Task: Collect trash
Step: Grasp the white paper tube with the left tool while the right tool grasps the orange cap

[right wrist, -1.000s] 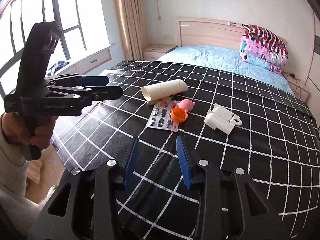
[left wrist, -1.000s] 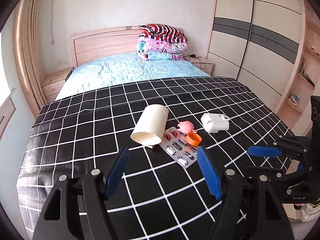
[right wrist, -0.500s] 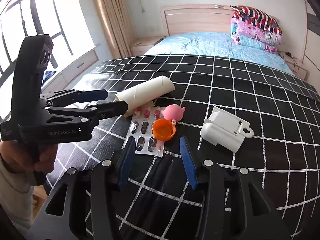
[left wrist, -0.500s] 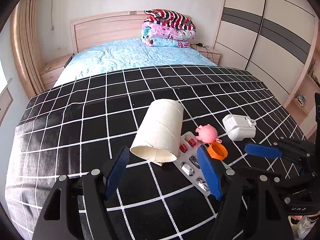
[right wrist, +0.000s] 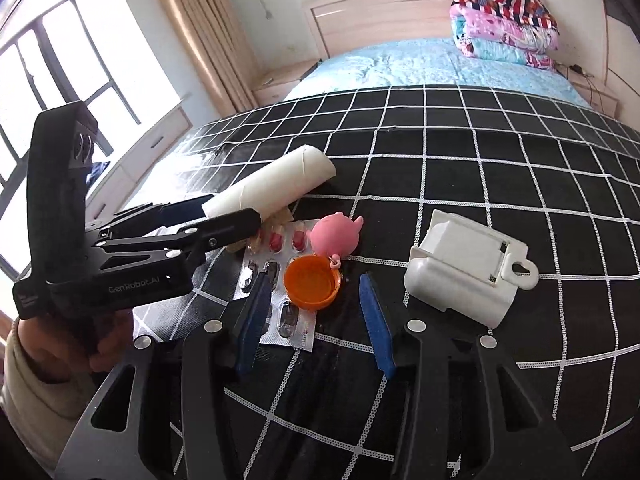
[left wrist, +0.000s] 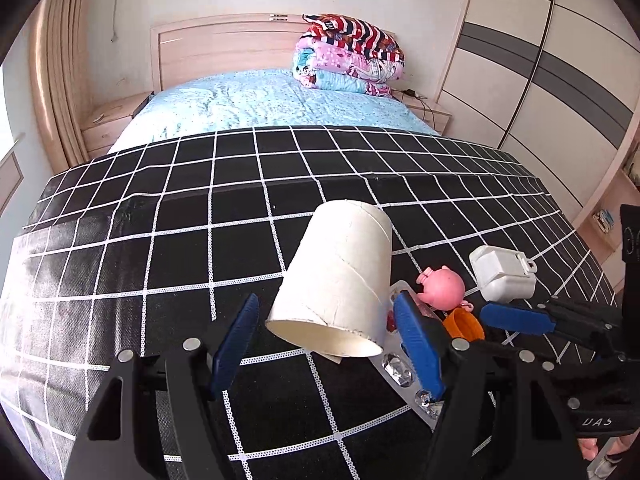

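A white cardboard tube lies on the black checked cloth, its open end toward my left gripper. That gripper is open, its blue fingers on either side of the tube's near end, not closed on it. Beside the tube lie a pill blister pack, an orange cap, a pink pig toy and a white plastic box. My right gripper is open, fingers straddling the near side of the orange cap. The tube also shows in the right wrist view.
The cloth covers the foot of a bed with a light blue sheet and folded quilts at the headboard. A wardrobe stands on the right, a window and curtain on the left.
Both grippers have moved forward and down toward the items. The left now brackets the tube's open end; the right has opened wider and reached the orange cap.
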